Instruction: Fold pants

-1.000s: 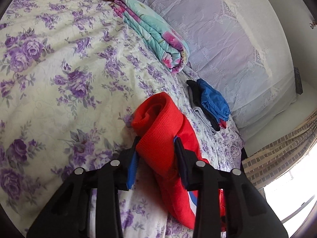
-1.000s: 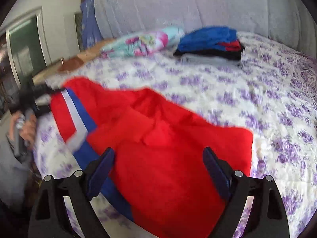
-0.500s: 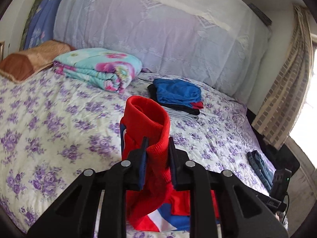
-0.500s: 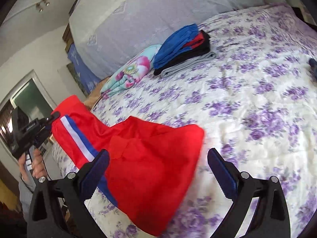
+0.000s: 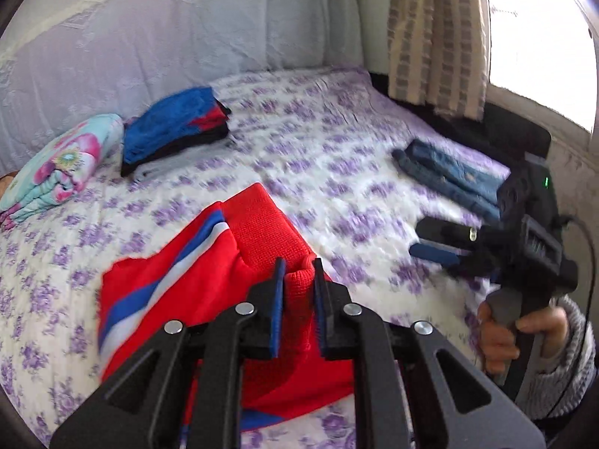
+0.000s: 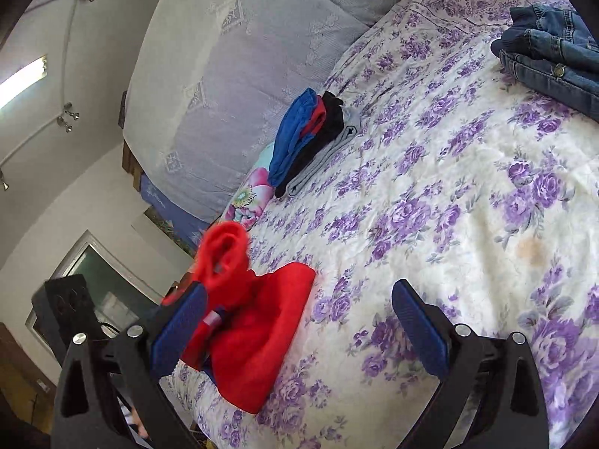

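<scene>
- My left gripper (image 5: 297, 273) has just been closing and now pinches a ribbed fold of the red pants (image 5: 209, 273), which lie bunched on the floral bedspread (image 5: 337, 172).
- My right gripper (image 6: 299, 321) stands wide, gripping nothing, pointing low over the bed beside the pants.

Pants (image 5: 209, 280) — red, blue-and-white side stripe. Bedspread (image 5: 329, 149) — white, purple floral print. Folded quilt (image 5: 56, 168) — turquoise, pink flowers. Jeans (image 5: 449, 176), blue denim. Curtain (image 5: 434, 33), beige-and-grey check.
</scene>
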`<state>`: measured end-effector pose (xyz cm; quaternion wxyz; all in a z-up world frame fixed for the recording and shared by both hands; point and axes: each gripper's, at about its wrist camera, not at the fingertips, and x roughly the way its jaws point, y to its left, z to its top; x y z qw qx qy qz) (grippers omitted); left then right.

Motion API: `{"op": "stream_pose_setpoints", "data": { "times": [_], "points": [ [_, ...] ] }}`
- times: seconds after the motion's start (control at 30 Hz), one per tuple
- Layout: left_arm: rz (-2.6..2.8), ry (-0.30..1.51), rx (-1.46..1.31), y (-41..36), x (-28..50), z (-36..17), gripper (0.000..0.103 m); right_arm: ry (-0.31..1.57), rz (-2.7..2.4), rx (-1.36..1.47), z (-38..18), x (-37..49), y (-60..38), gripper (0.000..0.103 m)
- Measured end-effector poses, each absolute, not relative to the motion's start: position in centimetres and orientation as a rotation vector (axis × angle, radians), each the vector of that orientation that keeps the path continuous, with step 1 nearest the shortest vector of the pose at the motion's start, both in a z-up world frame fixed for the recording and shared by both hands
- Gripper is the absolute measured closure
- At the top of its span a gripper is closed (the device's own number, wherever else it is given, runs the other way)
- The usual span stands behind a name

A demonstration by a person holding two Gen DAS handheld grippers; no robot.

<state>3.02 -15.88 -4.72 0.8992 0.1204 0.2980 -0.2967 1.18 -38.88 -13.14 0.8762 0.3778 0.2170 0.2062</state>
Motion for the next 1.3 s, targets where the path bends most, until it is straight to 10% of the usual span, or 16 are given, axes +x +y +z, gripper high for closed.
{"op": "stream_pose_setpoints", "data": {
  "times": [0.23, 0.43, 0.53, 0.83, 1.03, 1.3],
  "points": [
    [-0.66, 0.593, 0.281, -15.6, 1.0, -6.0, 0.077, 0.452, 0.429, 0.76, -13.0, 1.0, -38.6, 0.004],
    [-0.518, 0.421, 0.148, -9.3, 0.1, -2.4, 0.019, 0.471, 0.362, 0.677, -12.4, 0.9, -37.5, 0.014],
    [-0.427, 0.476, 0.109, -6.9, 3.0, -2.2, 0.018, 0.44, 0.364, 0.581, -10.1, 0.8, -36.2, 0.033],
    [-0.458, 0.702, 0.18, -8.1, 5.1, -9.2, 0.018, 0.418, 0.499, 0.311, -3.3, 3.2, -27.8, 0.035],
    [-0.535, 0.601, 0.31, -7.6, 2.1, -10.2, 0.017, 0.774, 0.367, 0.315, -12.4, 7.3, -28.4, 0.022],
    [-0.55, 0.576, 0.112, -2.4, 3.7, -6.3, 0.017, 0.808, 0.411, 0.454, -10.7, 5.7, -30.1, 0.01]
  ]
}}
